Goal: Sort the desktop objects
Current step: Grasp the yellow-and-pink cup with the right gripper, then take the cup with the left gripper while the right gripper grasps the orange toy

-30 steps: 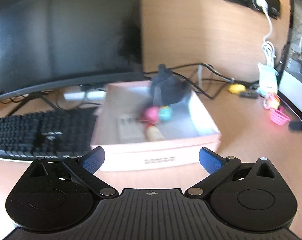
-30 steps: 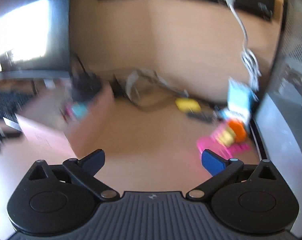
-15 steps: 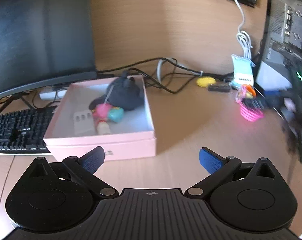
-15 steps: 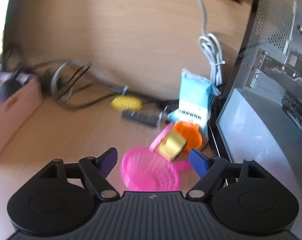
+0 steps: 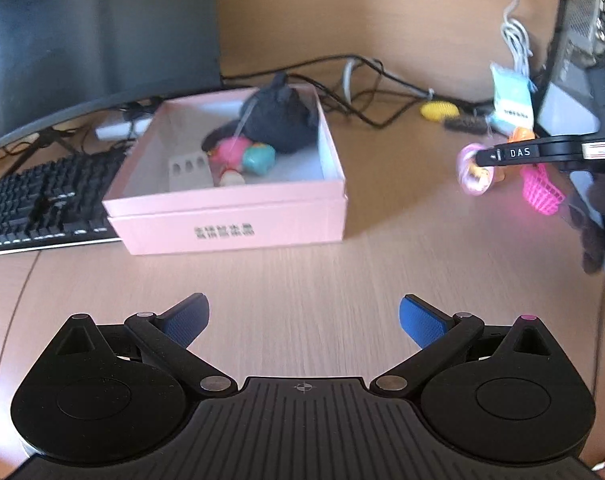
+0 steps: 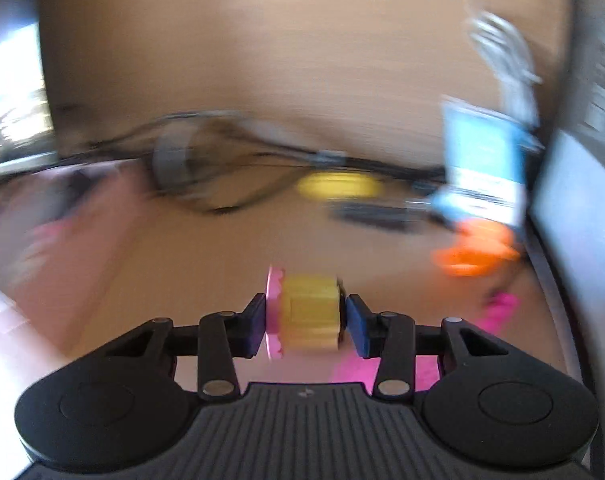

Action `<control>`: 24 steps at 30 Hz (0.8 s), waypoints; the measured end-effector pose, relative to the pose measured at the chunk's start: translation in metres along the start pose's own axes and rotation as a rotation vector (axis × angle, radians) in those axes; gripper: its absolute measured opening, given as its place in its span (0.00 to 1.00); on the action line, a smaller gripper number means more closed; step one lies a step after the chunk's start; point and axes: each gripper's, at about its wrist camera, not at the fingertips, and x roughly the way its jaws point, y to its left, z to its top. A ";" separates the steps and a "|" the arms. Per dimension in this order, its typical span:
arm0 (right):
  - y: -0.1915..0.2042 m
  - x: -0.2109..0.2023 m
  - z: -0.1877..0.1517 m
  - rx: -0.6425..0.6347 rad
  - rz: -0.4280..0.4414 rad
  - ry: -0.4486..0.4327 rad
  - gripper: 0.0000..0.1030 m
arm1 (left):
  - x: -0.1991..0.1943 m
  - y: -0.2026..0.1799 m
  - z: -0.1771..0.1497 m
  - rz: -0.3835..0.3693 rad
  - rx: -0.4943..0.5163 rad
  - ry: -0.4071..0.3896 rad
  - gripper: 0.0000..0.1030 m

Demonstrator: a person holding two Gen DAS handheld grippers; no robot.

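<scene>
Nearest in the right wrist view, the right tool (image 6: pixel 306 322) is clenched on a small yellow and pink toy (image 6: pixel 302 314), one blue pad pressed to the pink disc on its left side and the other to its yellow body on the right. Below and right of the toy a bright pink basket (image 6: pixel 498 312) shows behind the tool's linkage. This view is heavily blurred, so little detail can be read.

In the left wrist view the left tool (image 5: pixel 304 316) hangs released over the bare wooden desk (image 5: pixel 302 276), its blue pads wide apart with nothing between them. Further out, toward the desk's right edge, the right tool appears from the side, holding the toy (image 5: pixel 475 172) above the desk just left of the pink basket (image 5: pixel 542 190).

Left of centre stands an open pink box (image 5: pixel 230 216). Inside it lie a black plush toy (image 5: pixel 280 118) at the back, a pink and teal toy (image 5: pixel 246 156) in front of it, and a grey block with three holes (image 5: pixel 188 172).

A black keyboard (image 5: pixel 38 204) sits left of the box, touching or just beside it. Behind both stands a dark monitor (image 5: pixel 94 32). At the desk's back edge lie tangled black cables (image 5: pixel 358 80), a yellow object (image 5: pixel 439 111), a blue packet (image 5: pixel 512 100) and an orange piece (image 6: pixel 476 252).
</scene>
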 end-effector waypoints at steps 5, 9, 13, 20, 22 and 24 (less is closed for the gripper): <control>0.044 -0.050 -0.015 -0.119 0.176 -0.061 0.65 | 0.007 -0.011 -0.003 -0.051 0.054 0.022 1.00; 0.028 -0.069 -0.017 -0.135 0.021 -0.114 0.78 | 0.009 -0.017 -0.005 -0.087 0.063 0.021 1.00; -0.014 -0.047 -0.005 -0.060 -0.238 -0.095 0.72 | 0.010 -0.023 -0.007 -0.096 0.068 0.029 1.00; -0.057 0.041 0.027 -0.084 -0.466 -0.002 0.44 | 0.001 -0.017 -0.019 -0.083 0.077 0.048 1.00; -0.062 0.059 0.028 -0.080 -0.478 0.038 0.21 | -0.006 -0.010 -0.026 -0.083 0.068 0.056 1.00; -0.072 0.070 0.031 -0.078 -0.491 0.069 0.13 | -0.014 -0.003 -0.033 -0.071 0.072 0.063 1.00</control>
